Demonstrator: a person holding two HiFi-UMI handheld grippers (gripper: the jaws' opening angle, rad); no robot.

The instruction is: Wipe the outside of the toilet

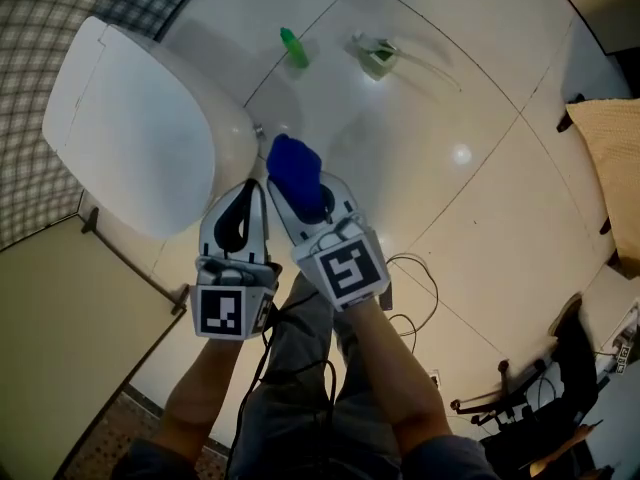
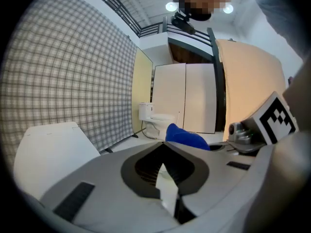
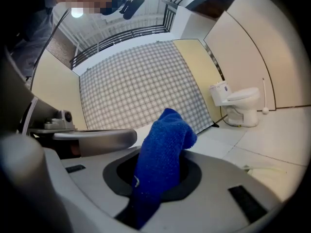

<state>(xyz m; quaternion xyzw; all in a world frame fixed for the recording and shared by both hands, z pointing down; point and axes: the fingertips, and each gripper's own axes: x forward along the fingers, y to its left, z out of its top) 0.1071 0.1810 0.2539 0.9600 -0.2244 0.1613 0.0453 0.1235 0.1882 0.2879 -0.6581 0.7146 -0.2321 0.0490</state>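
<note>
Wiping well depends first on the grip: the right claw (image 1: 300, 196) is closed on a blue cloth (image 3: 163, 154) that stands out past its tips, while the left claw (image 2: 164, 147), close on its left, has its jaws together with nothing between them. The toilet (image 1: 140, 128), lid down, lies ahead and left of both claws, its white side just before the left claw's tips, and the cloth seems not yet to touch it. I think the right claw should bring the free end flat on that side and press lightly, so its hard tips do not scrape.
</note>
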